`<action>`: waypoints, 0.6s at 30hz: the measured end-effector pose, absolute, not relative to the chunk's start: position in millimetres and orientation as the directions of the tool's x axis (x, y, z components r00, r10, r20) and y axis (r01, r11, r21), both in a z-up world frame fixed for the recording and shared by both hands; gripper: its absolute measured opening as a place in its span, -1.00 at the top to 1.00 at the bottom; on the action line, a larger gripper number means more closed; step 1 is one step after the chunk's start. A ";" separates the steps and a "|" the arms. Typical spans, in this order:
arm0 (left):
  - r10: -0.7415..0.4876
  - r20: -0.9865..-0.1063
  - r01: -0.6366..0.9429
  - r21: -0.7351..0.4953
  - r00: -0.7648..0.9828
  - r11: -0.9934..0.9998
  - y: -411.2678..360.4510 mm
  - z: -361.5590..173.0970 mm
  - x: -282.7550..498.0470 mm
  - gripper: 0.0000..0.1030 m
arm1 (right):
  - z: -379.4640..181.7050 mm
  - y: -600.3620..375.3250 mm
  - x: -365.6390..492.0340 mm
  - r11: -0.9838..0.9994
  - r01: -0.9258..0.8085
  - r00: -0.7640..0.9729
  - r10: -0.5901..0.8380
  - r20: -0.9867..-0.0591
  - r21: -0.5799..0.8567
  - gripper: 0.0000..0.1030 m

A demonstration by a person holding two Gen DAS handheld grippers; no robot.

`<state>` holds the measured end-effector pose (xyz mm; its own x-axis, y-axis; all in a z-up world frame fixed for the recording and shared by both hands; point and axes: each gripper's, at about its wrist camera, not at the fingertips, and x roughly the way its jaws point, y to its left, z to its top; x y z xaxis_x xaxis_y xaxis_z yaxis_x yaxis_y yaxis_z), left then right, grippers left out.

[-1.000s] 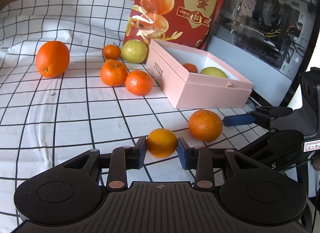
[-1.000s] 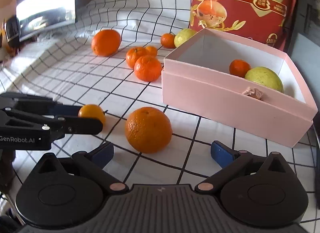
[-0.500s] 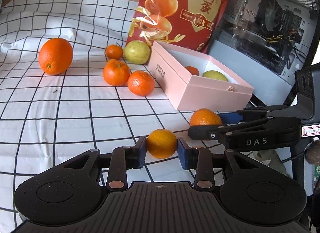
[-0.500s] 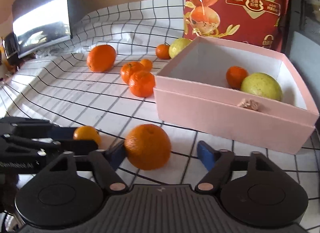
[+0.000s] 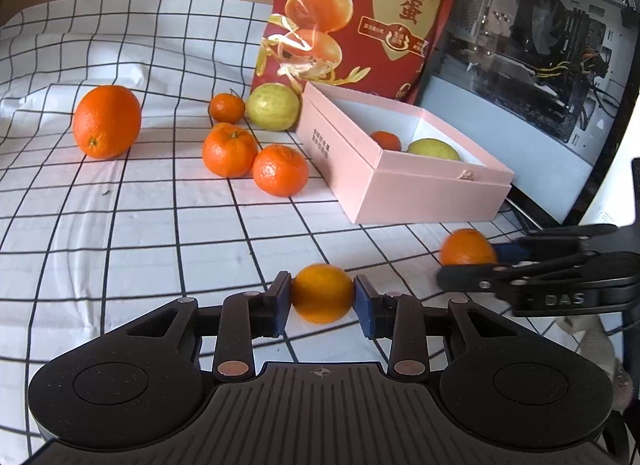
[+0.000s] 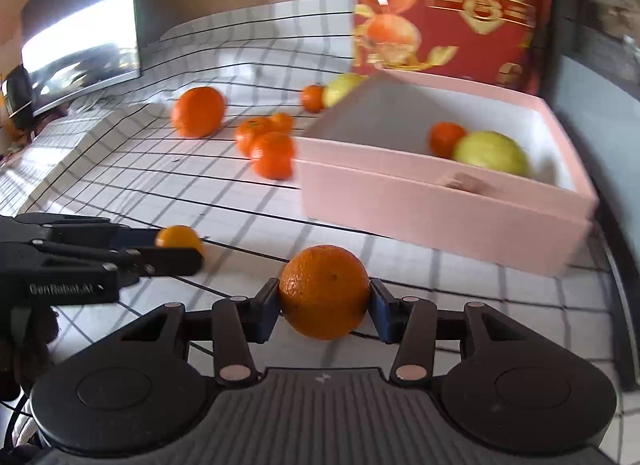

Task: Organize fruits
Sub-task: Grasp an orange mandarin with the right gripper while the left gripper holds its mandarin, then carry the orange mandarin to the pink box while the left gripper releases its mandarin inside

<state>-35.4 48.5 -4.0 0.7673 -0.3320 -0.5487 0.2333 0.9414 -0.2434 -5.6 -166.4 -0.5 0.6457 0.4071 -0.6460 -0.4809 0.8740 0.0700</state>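
Observation:
My left gripper (image 5: 322, 299) is shut on a small yellow-orange mandarin (image 5: 322, 289) just above the checked cloth. My right gripper (image 6: 324, 307) has its jaws closing on an orange (image 6: 324, 291), with both blue pads touching its sides. The same orange (image 5: 466, 247) shows at the right of the left wrist view. An open pink box (image 5: 400, 201) holds a small mandarin (image 5: 386, 141) and a yellow-green fruit (image 5: 432, 149). Loose on the cloth lie a large orange (image 5: 107, 121), three mandarins (image 5: 229, 150) and another yellow-green fruit (image 5: 273, 106).
A red printed bag (image 5: 360, 17) stands behind the box. A glass-sided computer case (image 5: 540, 65) is at the right, close to the box. A dark monitor (image 6: 80, 53) stands at the far left of the right wrist view. The cloth (image 5: 140, 245) lies in folds at the back.
The right gripper's jaws went from wide open to touching both sides of the orange, and it shifted a little toward the box. The left gripper kept its grip and stayed still.

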 end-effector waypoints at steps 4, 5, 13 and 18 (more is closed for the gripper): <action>-0.308 -0.554 0.227 -0.210 0.773 0.951 41.5 -3.6 -30.1 0.26 | -1.6 -185.0 -6.4 0.888 -0.452 0.661 0.398 -0.636 0.085 0.10; -0.303 -0.555 0.226 -0.206 0.775 0.952 40.3 -3.7 -28.9 0.26 | -2.8 -187.8 -7.4 0.888 -0.451 0.667 0.399 -0.629 0.085 0.10; -0.263 -0.558 0.219 -0.146 0.787 0.965 32.7 -3.3 -27.3 0.25 | -6.0 -182.0 -11.7 0.886 -0.463 0.688 0.384 -0.615 0.035 0.07; -0.248 -0.558 0.220 -0.117 0.792 0.968 30.4 -2.9 -29.0 0.26 | -5.8 -184.0 -13.3 0.888 -0.458 0.695 0.384 -0.608 0.037 0.11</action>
<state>-29.0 30.4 -2.9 0.7924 -0.2475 -0.5576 0.2199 0.9684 -0.1175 -13.3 -184.0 -5.8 0.6950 0.3840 -0.6078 -0.4585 0.8879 0.0367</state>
